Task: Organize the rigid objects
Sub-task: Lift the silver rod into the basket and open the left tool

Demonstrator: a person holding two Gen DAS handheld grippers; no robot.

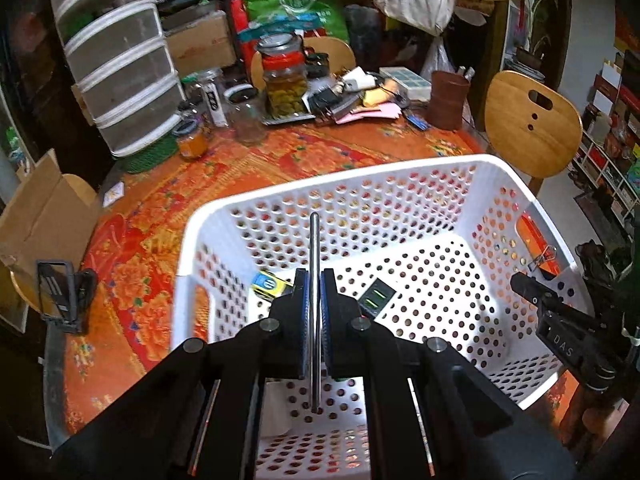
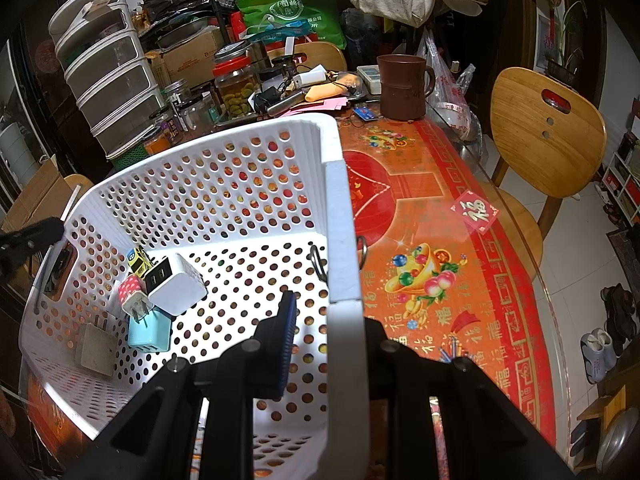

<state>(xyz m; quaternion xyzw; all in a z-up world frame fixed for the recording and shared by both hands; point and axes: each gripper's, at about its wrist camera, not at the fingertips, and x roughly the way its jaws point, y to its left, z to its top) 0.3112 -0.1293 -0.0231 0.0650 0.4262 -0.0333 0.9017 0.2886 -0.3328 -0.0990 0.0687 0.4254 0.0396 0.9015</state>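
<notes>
Left gripper: jaws clamped on a thin polished steel rod, upright over the white perforated plastic basket, which sat on the worktop. Right gripper: jaws pinched on the basket's side wall. Risks, as I judged them: the smooth rod sliding through my grip, or dropping on the white USB charger block below; the basket tipping if my right hand pulled.

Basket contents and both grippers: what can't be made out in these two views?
- Left wrist: the left gripper, shut on a metal rod, hides most chargers in the white basket.
- Right wrist: the right gripper straddles the basket wall; the wall hides its right finger.
- Right wrist: yellow toy car, markings too small.
</notes>
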